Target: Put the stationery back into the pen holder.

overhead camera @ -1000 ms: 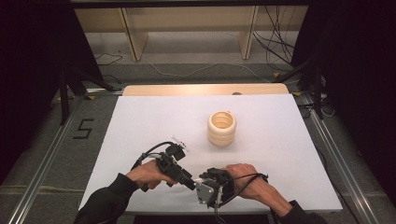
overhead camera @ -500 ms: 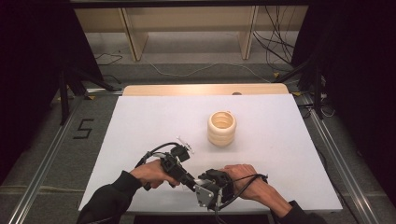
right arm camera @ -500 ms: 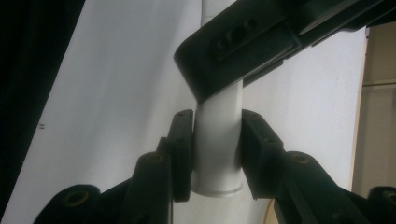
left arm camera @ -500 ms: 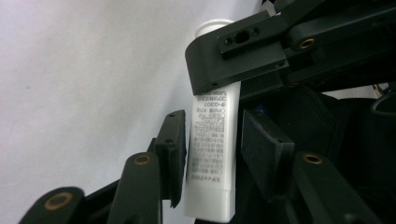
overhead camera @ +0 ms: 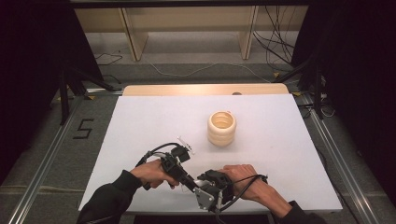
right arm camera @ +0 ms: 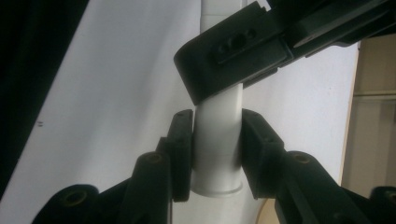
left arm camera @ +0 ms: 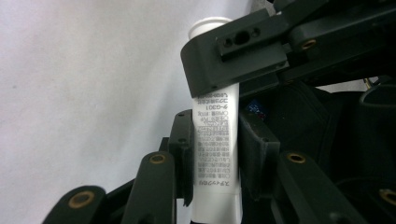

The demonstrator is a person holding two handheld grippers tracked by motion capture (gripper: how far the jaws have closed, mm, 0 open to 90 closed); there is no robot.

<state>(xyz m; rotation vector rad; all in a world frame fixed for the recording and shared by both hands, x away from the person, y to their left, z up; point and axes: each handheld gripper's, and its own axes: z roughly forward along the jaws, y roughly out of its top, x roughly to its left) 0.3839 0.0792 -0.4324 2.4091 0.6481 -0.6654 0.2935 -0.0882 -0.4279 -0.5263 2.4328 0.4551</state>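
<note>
A white tube with small printed text (left arm camera: 215, 158) is held between both grippers near the table's front edge. My left gripper (left arm camera: 215, 135) is shut on its printed body; its jaws have just been closing onto it. In the right gripper view, my right gripper (right arm camera: 215, 135) is shut on the tube's round white end (right arm camera: 217, 158); its jaws have just eased slightly apart but still touch it. Each view shows the other gripper's black jaw crossing the tube higher up. In the high view the left gripper (overhead camera: 190, 183) and right gripper (overhead camera: 199, 183) meet tip to tip, hiding the tube.
A cream ribbed cup (overhead camera: 222, 128) stands upright mid-table, well beyond the hands. The white tabletop (overhead camera: 280, 154) ends in a wooden strip (overhead camera: 205, 89) at the far edge. A "5" mark (overhead camera: 84, 128) is on the floor at left.
Both hands stay in place near the front edge with the grippers tip to tip. No other movement shows in the high view.
</note>
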